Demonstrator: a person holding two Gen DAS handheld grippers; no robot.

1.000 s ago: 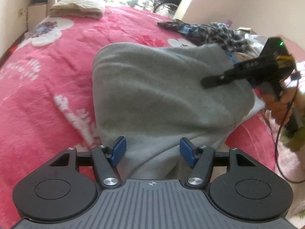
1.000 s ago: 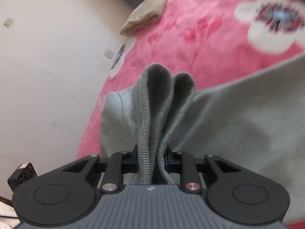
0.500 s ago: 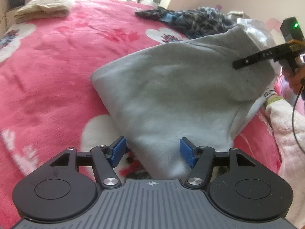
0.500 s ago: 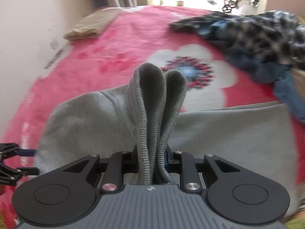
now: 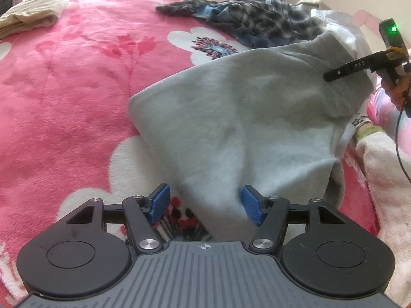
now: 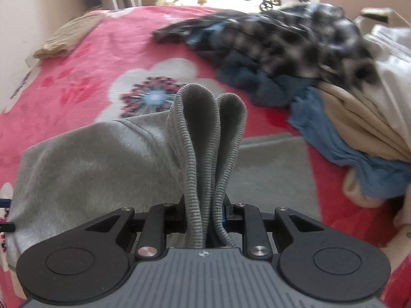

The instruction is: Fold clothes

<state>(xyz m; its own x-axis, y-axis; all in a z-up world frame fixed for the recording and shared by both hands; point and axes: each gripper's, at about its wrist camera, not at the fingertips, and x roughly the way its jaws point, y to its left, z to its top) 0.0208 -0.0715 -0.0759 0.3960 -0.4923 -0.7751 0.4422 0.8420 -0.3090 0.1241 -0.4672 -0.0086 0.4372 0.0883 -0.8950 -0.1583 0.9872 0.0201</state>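
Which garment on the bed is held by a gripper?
The grey garment: the right gripper clamps its ribbed hem; the checked and beige ones lie untouched.

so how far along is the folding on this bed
Done: one beige garment lies folded at the far corner of the pink blanket. In hand: the grey sweatshirt; the right gripper is clamped on its ribbed hem, while the left gripper is open over the opposite end, not gripping it. Left: finishing this fold, then the rumpled pile with the checked shirt.
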